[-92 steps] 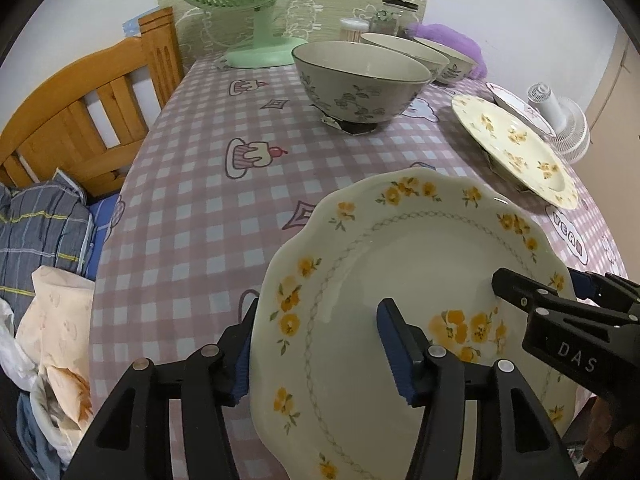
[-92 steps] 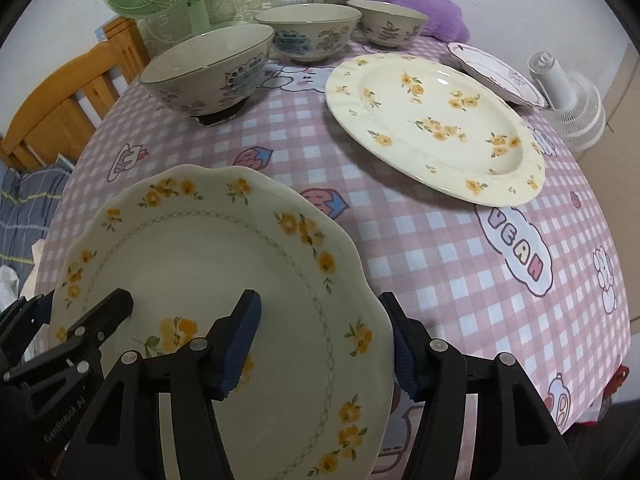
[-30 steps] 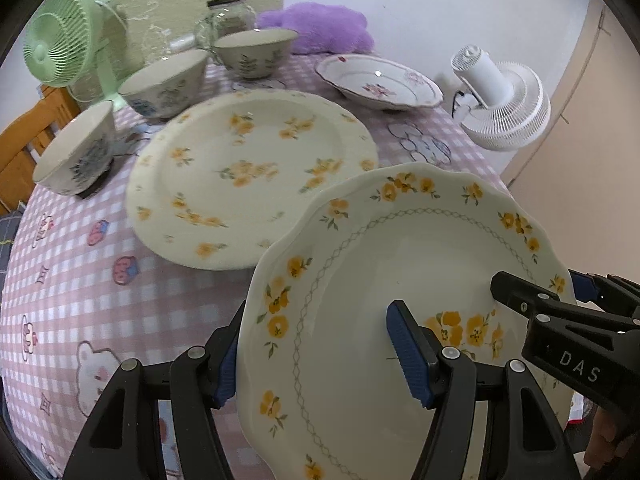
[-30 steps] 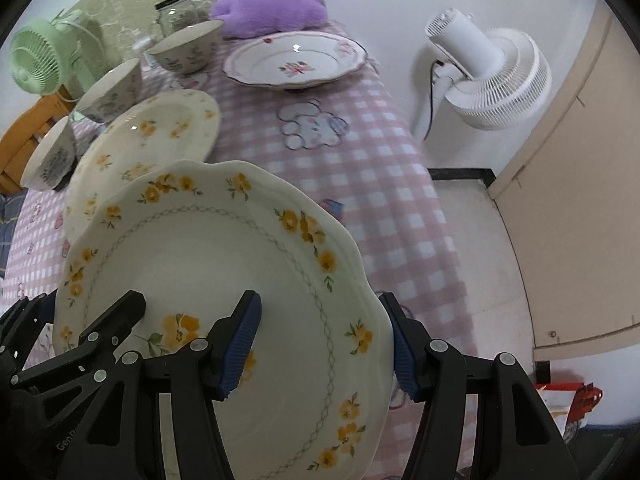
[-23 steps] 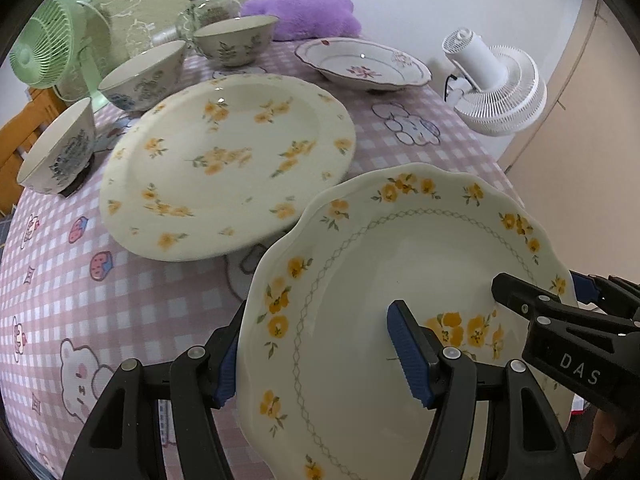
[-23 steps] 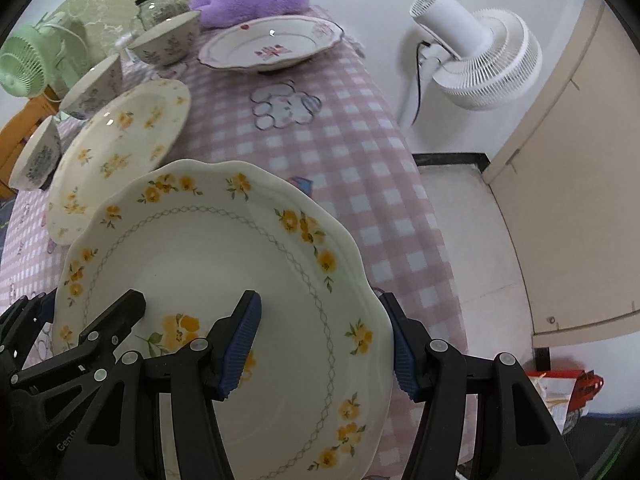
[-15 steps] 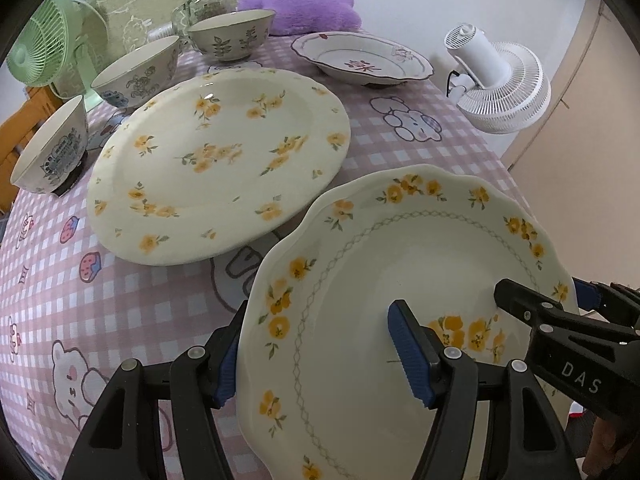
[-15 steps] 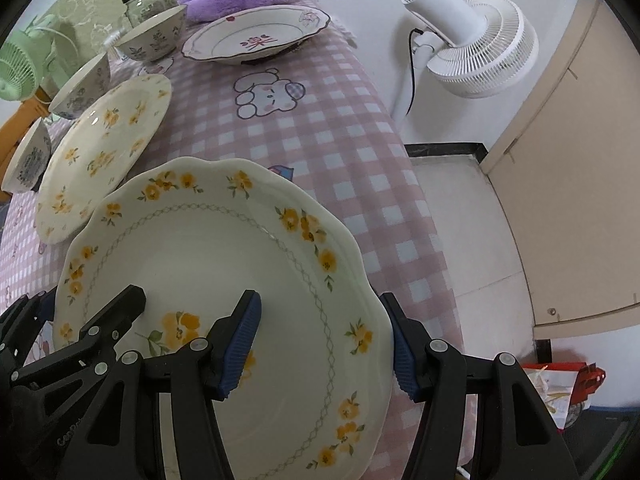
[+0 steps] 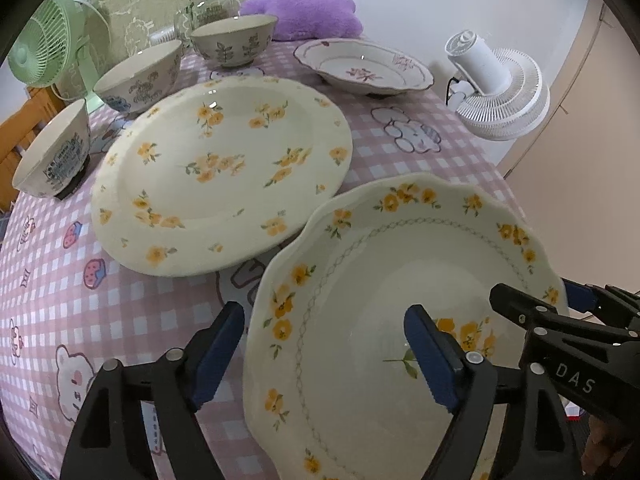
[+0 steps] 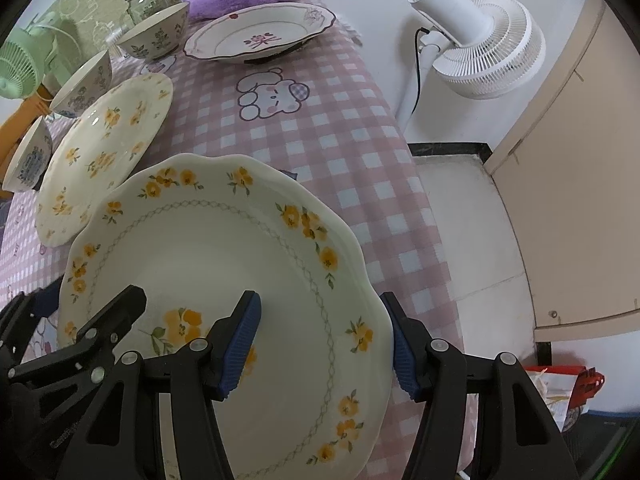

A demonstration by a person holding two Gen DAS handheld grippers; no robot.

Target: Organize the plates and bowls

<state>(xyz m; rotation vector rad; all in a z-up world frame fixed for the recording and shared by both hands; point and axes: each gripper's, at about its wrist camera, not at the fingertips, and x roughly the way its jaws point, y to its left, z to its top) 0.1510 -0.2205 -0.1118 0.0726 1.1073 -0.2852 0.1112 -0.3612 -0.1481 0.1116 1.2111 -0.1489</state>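
Cream scalloped plate (image 9: 384, 280), yellow flowers, clamped by left gripper (image 9: 328, 352), right gripper (image 10: 324, 344)

left hand-held gripper (image 9: 324, 350): clamped on rim | right hand-held gripper (image 10: 326, 346): clamped on rim

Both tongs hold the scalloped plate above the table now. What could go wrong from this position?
1. The scalloped plate hangs partly past the table edge; if the right tongs or the left tongs slip, it may fall to the floor.
2. Lowered carelessly, its rim could knock the big yellow-flower plate close beside it.
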